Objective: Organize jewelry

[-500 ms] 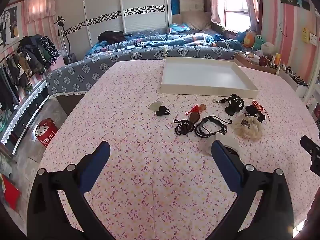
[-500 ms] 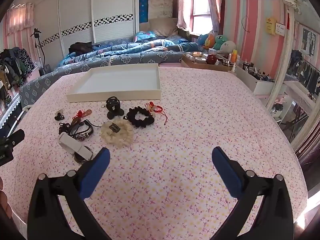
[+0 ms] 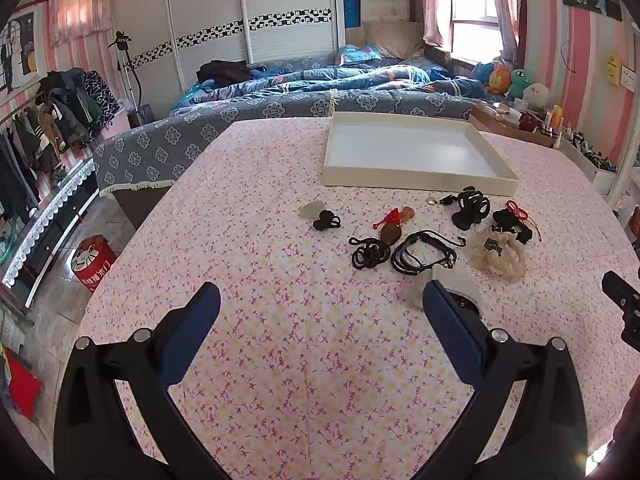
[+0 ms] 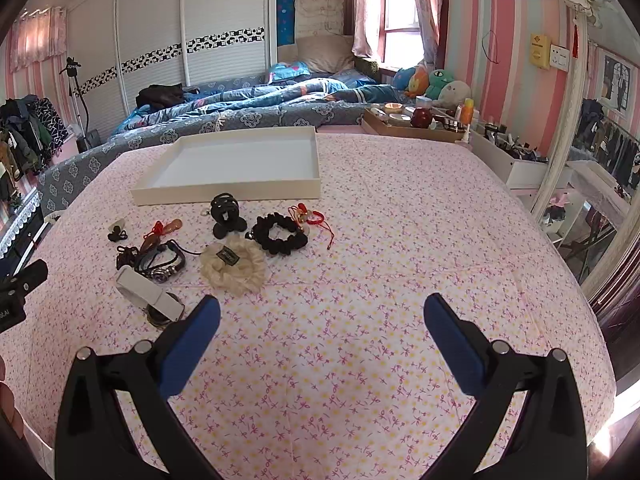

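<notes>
Both spread wide and holding nothing: left gripper [image 3: 320, 308] and right gripper [image 4: 320, 312], poised over the floral cloth [image 4: 400, 240], apparently ready for a first pick. Jewelry [image 3: 416, 236] scattered loose just before the empty white tray [image 3: 416, 150], likely its destination.

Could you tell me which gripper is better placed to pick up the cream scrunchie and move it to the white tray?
Probably the right gripper: open, with the cream scrunchie just ahead of its left finger. The left gripper has it farther off to its right. The white tray lies beyond.
</notes>
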`<state>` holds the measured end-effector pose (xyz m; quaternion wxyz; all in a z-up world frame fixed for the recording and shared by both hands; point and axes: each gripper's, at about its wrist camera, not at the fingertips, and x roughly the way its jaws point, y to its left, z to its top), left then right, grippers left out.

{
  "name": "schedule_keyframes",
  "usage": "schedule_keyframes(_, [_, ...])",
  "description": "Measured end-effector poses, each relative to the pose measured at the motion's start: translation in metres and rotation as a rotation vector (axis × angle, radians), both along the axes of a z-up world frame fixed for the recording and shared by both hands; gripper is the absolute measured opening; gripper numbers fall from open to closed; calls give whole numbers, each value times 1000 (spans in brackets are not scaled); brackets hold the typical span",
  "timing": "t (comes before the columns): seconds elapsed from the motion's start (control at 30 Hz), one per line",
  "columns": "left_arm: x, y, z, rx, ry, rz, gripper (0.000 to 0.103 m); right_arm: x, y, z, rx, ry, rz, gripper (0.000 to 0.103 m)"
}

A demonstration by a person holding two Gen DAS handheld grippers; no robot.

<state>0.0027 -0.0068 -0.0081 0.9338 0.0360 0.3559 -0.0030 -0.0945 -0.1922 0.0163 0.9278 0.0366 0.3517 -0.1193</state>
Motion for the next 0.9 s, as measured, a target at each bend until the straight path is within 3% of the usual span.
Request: schedule_keyframes(0.9, [5,4,0,0,15,5,100,4,-1,-4,-7,12,-10,102])
